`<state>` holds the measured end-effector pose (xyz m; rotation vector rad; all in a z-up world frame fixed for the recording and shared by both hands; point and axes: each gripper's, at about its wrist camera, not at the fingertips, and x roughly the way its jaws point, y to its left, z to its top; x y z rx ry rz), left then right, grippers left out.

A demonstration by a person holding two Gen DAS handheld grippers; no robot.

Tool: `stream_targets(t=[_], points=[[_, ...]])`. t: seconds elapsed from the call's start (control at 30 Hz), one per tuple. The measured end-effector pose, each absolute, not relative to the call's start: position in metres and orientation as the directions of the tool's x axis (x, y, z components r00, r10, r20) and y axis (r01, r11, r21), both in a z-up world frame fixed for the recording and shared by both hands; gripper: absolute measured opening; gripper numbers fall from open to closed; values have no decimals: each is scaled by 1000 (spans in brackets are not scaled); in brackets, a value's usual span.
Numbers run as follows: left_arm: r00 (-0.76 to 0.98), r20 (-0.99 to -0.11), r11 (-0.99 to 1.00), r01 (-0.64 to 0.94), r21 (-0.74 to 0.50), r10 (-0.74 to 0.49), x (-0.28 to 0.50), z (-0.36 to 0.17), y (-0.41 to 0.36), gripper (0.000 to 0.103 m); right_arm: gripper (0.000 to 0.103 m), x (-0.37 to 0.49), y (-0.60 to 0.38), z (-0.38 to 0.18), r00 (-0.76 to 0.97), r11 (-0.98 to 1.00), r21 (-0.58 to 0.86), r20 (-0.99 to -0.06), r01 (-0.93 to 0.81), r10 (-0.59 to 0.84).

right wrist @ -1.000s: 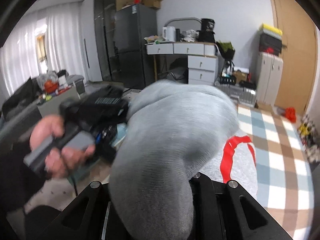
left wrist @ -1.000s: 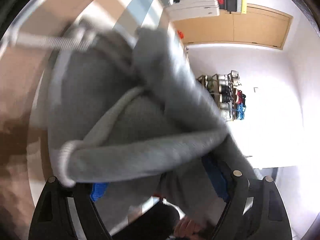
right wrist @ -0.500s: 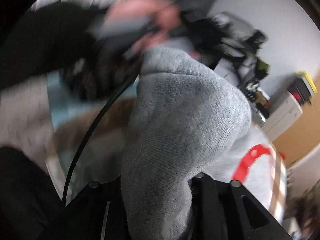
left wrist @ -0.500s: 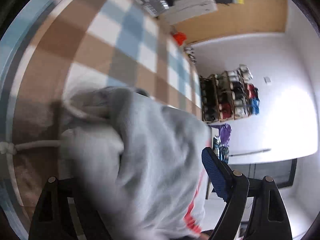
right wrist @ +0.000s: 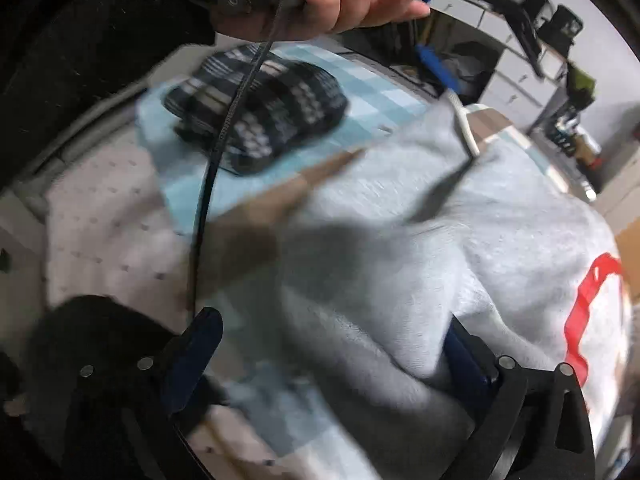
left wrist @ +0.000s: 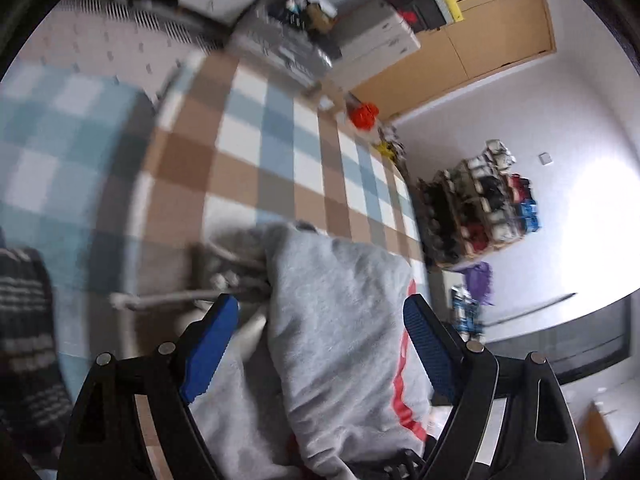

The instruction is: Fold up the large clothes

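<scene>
1. Two grippers are hovering over one grey hoodie (left wrist: 340,320). The left gripper (left wrist: 320,340) is standing wide, its blue pads (left wrist: 208,352) clear of the cloth on both sides, so it is gripping nothing.
2. The right gripper (right wrist: 332,352) is spreading its jaws at this moment; a fold of the hoodie (right wrist: 440,260) is lying between them, draping over the right-hand pad, and neither pad is pressing on it.
3. The hoodie is lying bunched on a checked rug (left wrist: 280,152) of brown, white and pale blue squares, red lettering (right wrist: 584,312) showing along one edge.
4. A white drawstring (left wrist: 168,300) is trailing from the hood out to the left across the rug, just beyond the left pad.
5. A dark striped garment (right wrist: 260,120) is sitting folded on a light blue checked cloth (right wrist: 368,108) beside the hoodie, apart from it.
6. A hand (right wrist: 332,0) is gripping the other gripper's handle at the top of the right wrist view, and a black cable (right wrist: 208,184) is hanging down from it, crossing in front of the striped garment.
7. A red toy (left wrist: 362,114) is lying at the rug's far edge, near a wooden door (left wrist: 480,48).
8. A shoe rack (left wrist: 480,208) is standing against the white wall, well apart from the hoodie.
</scene>
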<state>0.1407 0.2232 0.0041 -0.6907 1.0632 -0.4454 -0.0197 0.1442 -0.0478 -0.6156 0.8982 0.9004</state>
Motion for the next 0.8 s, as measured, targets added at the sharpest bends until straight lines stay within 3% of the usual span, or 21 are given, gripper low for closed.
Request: stream_targets(t=[0.17, 0.23, 0.33, 0.43, 0.8], points=[[430, -662, 737, 9, -676, -613, 117, 7, 223, 82, 103, -37, 111, -31, 193, 469, 111, -812, -876, 552], [416, -659, 725, 2, -689, -627, 102, 2, 213, 82, 103, -39, 85, -19, 112, 427, 248, -743, -870, 660], [395, -682, 742, -1, -671, -616, 80, 0, 196, 82, 103, -41, 30, 8, 32, 341, 454, -562, -823, 826], [363, -666, 717, 7, -697, -651, 62, -2, 180, 82, 103, -38, -18, 20, 93, 340, 519, -444, -784, 891], [219, -695, 678, -156, -718, -685, 106, -70, 157, 82, 103, -21, -83, -19, 176, 398, 655, -379, -643, 909]])
